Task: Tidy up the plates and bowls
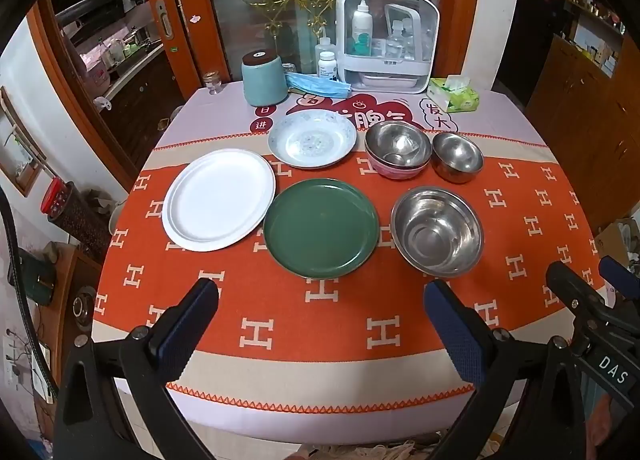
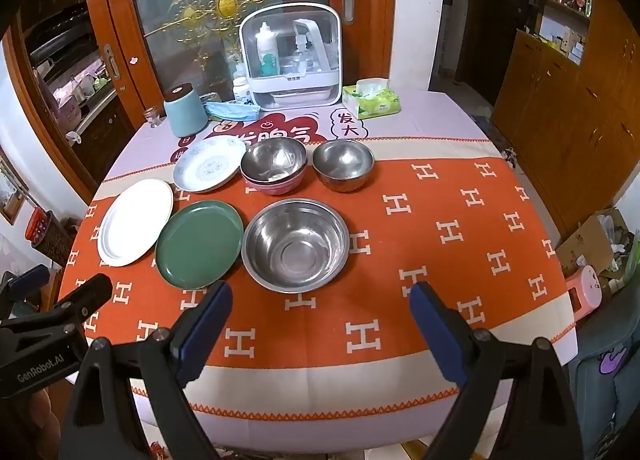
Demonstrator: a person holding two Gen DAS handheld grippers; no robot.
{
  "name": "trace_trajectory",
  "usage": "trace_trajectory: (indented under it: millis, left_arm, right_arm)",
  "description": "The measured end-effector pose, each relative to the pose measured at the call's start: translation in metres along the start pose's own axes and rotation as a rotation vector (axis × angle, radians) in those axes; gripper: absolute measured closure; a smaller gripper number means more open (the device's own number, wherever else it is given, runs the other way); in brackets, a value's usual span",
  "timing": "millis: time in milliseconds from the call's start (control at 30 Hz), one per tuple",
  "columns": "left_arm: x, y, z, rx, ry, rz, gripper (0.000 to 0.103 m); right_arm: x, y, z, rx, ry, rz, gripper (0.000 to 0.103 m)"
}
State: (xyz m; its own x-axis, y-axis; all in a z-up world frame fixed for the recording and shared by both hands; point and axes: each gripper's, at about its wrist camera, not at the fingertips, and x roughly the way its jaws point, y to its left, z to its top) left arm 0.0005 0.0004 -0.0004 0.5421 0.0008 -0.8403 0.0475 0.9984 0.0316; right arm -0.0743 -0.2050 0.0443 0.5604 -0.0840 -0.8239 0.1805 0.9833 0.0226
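Shiny steel bowl (image 1: 437, 231); matt green plate (image 1: 321, 227); woven tablecloth (image 1: 320, 332).

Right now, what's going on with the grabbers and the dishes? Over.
Left gripper and right gripper open, empty, hovering at the table's near edge. Green plate, white plate, big steel bowl untouched. Nothing in the way.

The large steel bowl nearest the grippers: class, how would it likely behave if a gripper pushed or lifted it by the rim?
The large steel bowl looks thin-walled and empty, so it is probably light for its size. Its polished, shiny rim may slip between gripper pads. Resting on the woven tablecloth on a small flat base, it would likely drag rather than slide, perhaps rocking.
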Motion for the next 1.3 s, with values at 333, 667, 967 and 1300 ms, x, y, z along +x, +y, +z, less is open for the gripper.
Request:
trace_trajectory:
  millis: [333, 667, 967, 1300]
  left_arm:
    - [0.0034, 0.0037, 0.0087, -0.026, 0.010, -0.009, 0.001]
    - [0.0041, 0.0053, 0.0048, -0.024, 0.021, -0.021, 0.001]
    - [0.0004, 0.0043, 0.0025, -0.014, 0.000, -0.042, 0.002]
    - [-0.0035, 0.0044, -0.0008, -0.012, -0.005, -0.051, 0.002]
  right_arm:
    - [-0.0001, 0.0002, 0.0019, 0.003, -0.004, 0.001, 0.012]
    - [-0.0003, 0.0007, 0.0015, 0.004, -0.005, 0.003, 0.012]
    - [-0.0019, 0.0051, 0.0032, 0.003, -0.001, 0.008, 0.012]
    - [-0.0021, 0.0058, -0.0011, 0.004, -0.005, 0.022, 0.012]
